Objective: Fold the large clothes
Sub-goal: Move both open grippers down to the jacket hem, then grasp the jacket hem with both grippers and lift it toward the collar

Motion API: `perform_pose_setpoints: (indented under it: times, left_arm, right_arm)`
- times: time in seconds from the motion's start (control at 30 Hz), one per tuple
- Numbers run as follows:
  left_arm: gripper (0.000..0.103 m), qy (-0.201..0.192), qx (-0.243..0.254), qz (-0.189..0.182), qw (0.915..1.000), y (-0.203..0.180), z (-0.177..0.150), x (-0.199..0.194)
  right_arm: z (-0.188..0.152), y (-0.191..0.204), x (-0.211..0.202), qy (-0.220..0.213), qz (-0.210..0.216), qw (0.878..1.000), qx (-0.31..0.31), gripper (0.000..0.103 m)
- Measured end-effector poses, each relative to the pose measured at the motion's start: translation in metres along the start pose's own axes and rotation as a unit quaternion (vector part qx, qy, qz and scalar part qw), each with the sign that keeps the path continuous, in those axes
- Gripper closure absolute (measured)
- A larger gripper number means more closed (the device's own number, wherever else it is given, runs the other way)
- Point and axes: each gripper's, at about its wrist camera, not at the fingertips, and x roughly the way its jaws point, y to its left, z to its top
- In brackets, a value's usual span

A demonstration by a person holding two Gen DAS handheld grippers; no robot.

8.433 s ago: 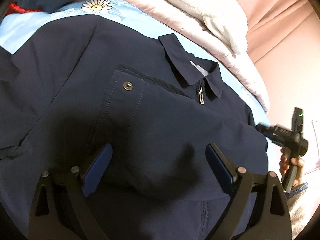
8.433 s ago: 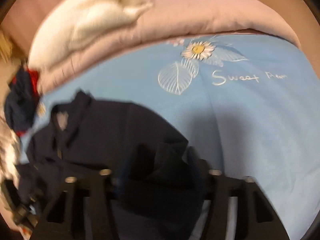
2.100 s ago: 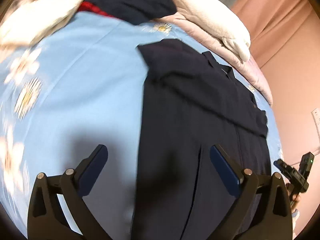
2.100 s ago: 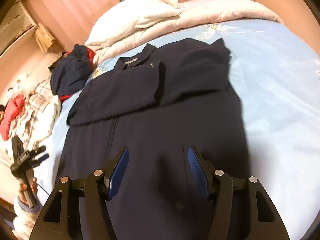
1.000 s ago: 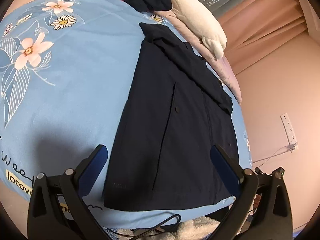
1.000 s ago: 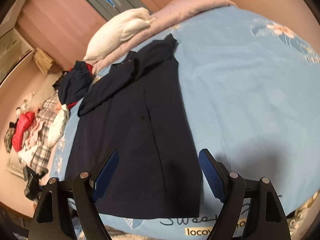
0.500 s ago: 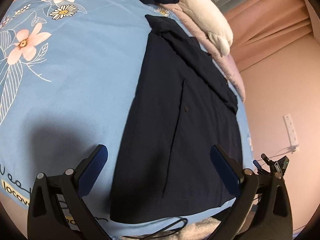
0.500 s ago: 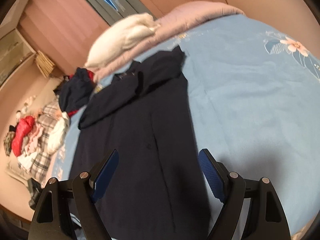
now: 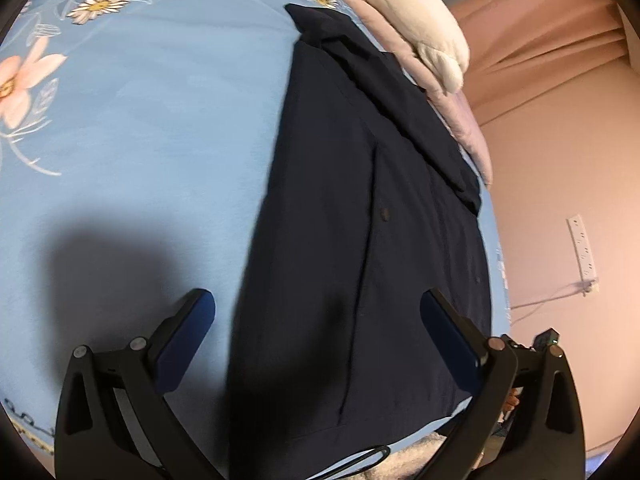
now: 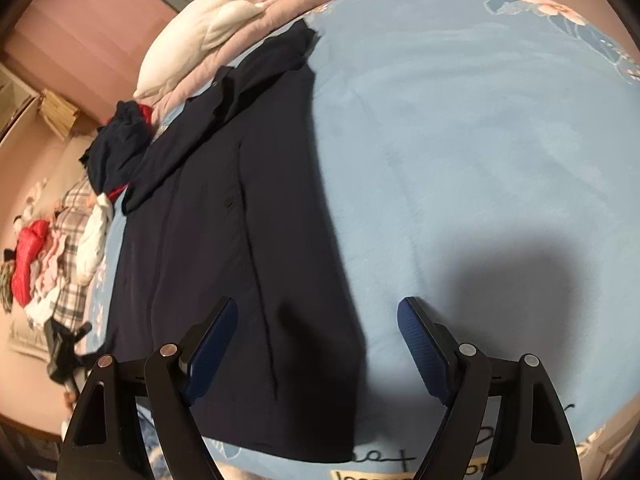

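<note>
A long dark navy coat [image 9: 360, 240] lies flat on the light blue floral bedsheet [image 9: 140, 120], collar at the far end, both sleeves folded across the chest. It also shows in the right wrist view [image 10: 240, 240]. My left gripper [image 9: 318, 320] is open and empty, above the coat's near left hem corner. My right gripper [image 10: 316, 332] is open and empty, above the coat's near right hem corner. The left gripper shows at the left edge of the right wrist view [image 10: 64, 352].
A white pillow [image 9: 420, 20] and pink duvet [image 9: 468, 128] lie past the collar. A pile of navy, red and plaid clothes [image 10: 80, 220] lies at the bed's left side. A black cable [image 9: 360, 460] lies at the near bed edge. A wall socket [image 9: 582, 248] is on the right.
Both grippers have come down closer to the coat's hem end. The coat fills more of each view. Both stay open.
</note>
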Motion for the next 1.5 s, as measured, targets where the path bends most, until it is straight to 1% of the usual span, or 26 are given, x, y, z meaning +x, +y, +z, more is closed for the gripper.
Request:
perform_pose_setpoints:
  times: [0.1, 0.23, 0.33, 0.47, 0.57, 0.67, 0.73, 0.83, 0.9, 1.0, 1.07, 1.1, 1.13, 1.17, 1.2, 1.23, 1.27, 1.3, 1.33, 1.37, 1.4, 1.47, 1.5]
  left_arm:
    - [0.001, 0.010, 0.006, -0.023, 0.9997, -0.004, -0.001, 0.005]
    - [0.001, 0.024, 0.014, -0.034, 0.9991, -0.009, -0.002, 0.010]
    - [0.002, 0.029, 0.009, -0.060, 0.9978, -0.009, -0.004, 0.009]
    - [0.002, 0.043, 0.005, -0.079, 0.9959, -0.009, -0.012, 0.008]
    - [0.002, 0.054, 0.010, -0.095, 0.9940, -0.008, -0.022, 0.003]
    - [0.002, 0.060, 0.010, -0.113, 0.9917, -0.007, -0.032, -0.003]
    - [0.002, 0.068, 0.003, -0.133, 0.9888, -0.006, -0.037, -0.003]
    - [0.002, 0.068, 0.006, -0.122, 0.9902, -0.012, -0.035, 0.005]
    - [0.002, 0.067, 0.004, -0.129, 0.9894, -0.017, -0.029, 0.011]
    - [0.006, 0.066, 0.006, -0.133, 0.9888, -0.025, -0.019, 0.023]
    - [0.008, 0.075, 0.007, -0.122, 0.9896, -0.029, -0.016, 0.031]
    - [0.009, 0.077, 0.012, -0.116, 0.9902, -0.031, -0.016, 0.032]
    - [0.013, 0.075, 0.017, -0.108, 0.9912, -0.034, -0.017, 0.033]
    - [0.020, 0.075, 0.018, -0.101, 0.9919, -0.034, -0.016, 0.033]
    - [0.025, 0.075, 0.019, -0.094, 0.9926, -0.033, -0.017, 0.033]
    - [0.034, 0.074, 0.013, -0.086, 0.9934, -0.030, -0.018, 0.032]
    - [0.043, 0.073, 0.008, -0.083, 0.9938, -0.028, -0.017, 0.031]
    - [0.048, 0.072, 0.004, -0.079, 0.9943, -0.024, -0.017, 0.029]
    - [0.057, 0.070, 0.000, -0.074, 0.9948, -0.020, -0.018, 0.028]
    - [0.065, 0.069, -0.005, -0.070, 0.9951, -0.018, -0.018, 0.027]
    - [0.068, 0.068, -0.011, -0.068, 0.9953, -0.015, -0.018, 0.026]
    - [0.078, 0.065, -0.020, -0.069, 0.9953, -0.011, -0.018, 0.025]
    - [0.082, 0.062, -0.020, -0.071, 0.9953, -0.011, -0.018, 0.024]
  right_arm:
    - [0.000, 0.007, 0.005, 0.004, 0.010, 1.000, -0.004, 0.021]
    - [0.004, 0.012, 0.011, 0.011, 0.013, 1.000, -0.010, 0.021]
    - [0.002, 0.016, 0.012, 0.016, 0.023, 1.000, -0.012, 0.021]
    - [-0.003, 0.017, 0.012, 0.027, 0.040, 0.999, -0.019, 0.021]
    - [-0.011, 0.012, 0.011, 0.062, 0.078, 0.995, -0.013, 0.021]
    - [-0.017, 0.008, 0.005, 0.067, 0.092, 0.993, -0.015, 0.021]
    - [-0.015, 0.006, 0.008, 0.065, 0.099, 0.993, -0.011, 0.021]
    - [-0.007, 0.008, 0.018, 0.059, 0.108, 0.992, -0.001, 0.021]
    - [-0.001, 0.011, 0.025, 0.053, 0.120, 0.991, 0.003, 0.021]
    - [0.005, 0.015, 0.031, 0.050, 0.127, 0.991, 0.002, 0.021]
    - [0.006, 0.016, 0.031, 0.045, 0.126, 0.991, 0.001, 0.022]
    - [0.007, 0.018, 0.032, 0.044, 0.122, 0.992, -0.002, 0.025]
    - [0.006, 0.016, 0.030, 0.042, 0.119, 0.992, -0.005, 0.027]
    - [0.005, 0.015, 0.029, 0.040, 0.115, 0.992, -0.007, 0.034]
    - [0.003, 0.014, 0.029, 0.039, 0.112, 0.993, -0.007, 0.041]
    - [0.004, 0.011, 0.028, 0.039, 0.111, 0.993, -0.005, 0.045]
    - [0.003, 0.007, 0.028, 0.038, 0.112, 0.993, 0.002, 0.051]
    - [0.003, 0.003, 0.027, 0.036, 0.113, 0.993, 0.008, 0.058]
    - [0.003, 0.000, 0.026, 0.035, 0.113, 0.993, 0.013, 0.062]
    - [0.003, -0.002, 0.026, 0.033, 0.110, 0.993, 0.017, 0.071]
    - [0.002, -0.003, 0.026, 0.031, 0.107, 0.994, 0.019, 0.079]
    - [0.002, 0.001, 0.025, 0.026, 0.112, 0.993, 0.019, 0.086]
    - [0.002, 0.005, 0.024, 0.020, 0.116, 0.993, 0.015, 0.092]
